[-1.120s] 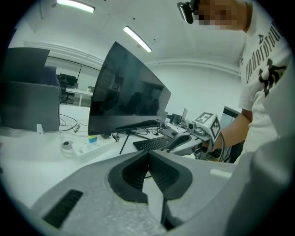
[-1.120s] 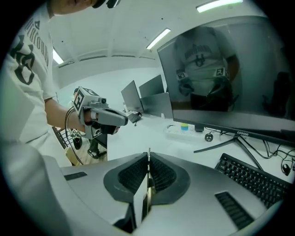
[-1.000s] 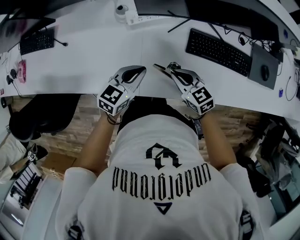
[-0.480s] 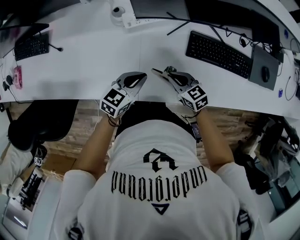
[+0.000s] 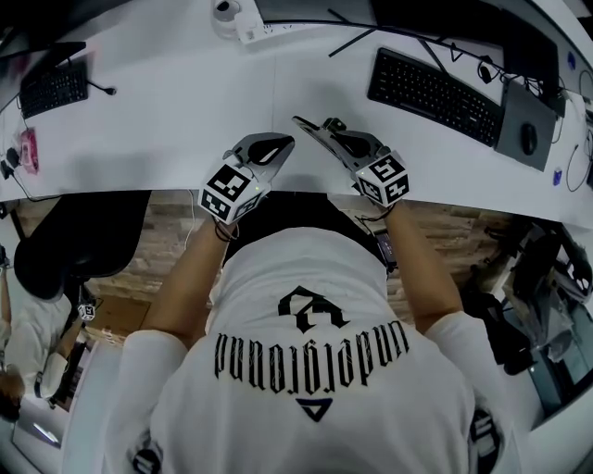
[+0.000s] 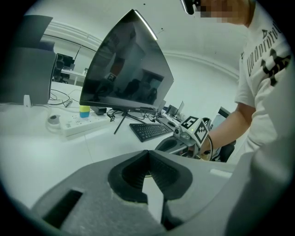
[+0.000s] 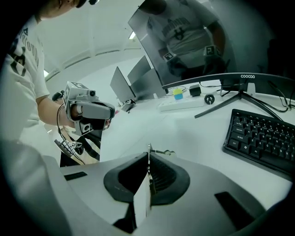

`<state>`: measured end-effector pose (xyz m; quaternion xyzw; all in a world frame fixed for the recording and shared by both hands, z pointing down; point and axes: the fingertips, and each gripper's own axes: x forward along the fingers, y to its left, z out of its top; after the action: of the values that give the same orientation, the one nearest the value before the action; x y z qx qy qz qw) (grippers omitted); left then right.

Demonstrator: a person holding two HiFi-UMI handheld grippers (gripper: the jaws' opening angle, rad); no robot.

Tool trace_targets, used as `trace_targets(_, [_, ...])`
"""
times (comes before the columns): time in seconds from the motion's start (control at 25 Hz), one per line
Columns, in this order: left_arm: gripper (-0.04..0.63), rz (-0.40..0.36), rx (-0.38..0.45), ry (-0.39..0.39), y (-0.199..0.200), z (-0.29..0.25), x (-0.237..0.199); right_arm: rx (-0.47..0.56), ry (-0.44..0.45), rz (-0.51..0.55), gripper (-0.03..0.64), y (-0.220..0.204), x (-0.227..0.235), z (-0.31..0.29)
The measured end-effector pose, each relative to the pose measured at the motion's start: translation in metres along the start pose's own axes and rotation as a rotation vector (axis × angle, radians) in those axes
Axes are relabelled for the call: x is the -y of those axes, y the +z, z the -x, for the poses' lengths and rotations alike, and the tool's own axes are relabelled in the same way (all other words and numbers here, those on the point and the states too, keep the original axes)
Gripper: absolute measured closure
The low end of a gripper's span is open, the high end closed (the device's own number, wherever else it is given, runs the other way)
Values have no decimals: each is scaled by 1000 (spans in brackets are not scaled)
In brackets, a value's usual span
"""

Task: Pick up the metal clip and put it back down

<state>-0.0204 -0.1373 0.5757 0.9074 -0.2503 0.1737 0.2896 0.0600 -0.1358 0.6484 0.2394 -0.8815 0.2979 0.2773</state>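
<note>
White desk (image 5: 167, 102) lies under both tools. We have the metal clip (image 7: 148, 147) pinched in the right gripper (image 7: 148, 159), whose jaws are almost together on it. It has sunk towards the desktop, so setting down seems next. Our left gripper (image 6: 148, 156), lowered too, is closed and empty.

Count of items on the desk:
- Grippers: two, left gripper (image 5: 278, 143) and right gripper (image 5: 326, 132).
- Metal clip (image 7: 149, 154): one.
- Keyboards: two, right keyboard (image 5: 431, 93) and left keyboard (image 5: 54, 89).
- Mouse (image 5: 529, 139): one.
- Power strip (image 5: 255, 26): one.
</note>
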Motion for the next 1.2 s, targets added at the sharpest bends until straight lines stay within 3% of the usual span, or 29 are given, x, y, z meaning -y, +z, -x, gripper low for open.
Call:
trace_targets(0.92, [581, 32, -22, -23, -5, -14, -6, -21, -35, 26, 586, -3, 25, -8])
trace_targets(1.2, [581, 35, -18, -23, -5, -16, 0, 35, -47, 12, 584, 6, 27, -2])
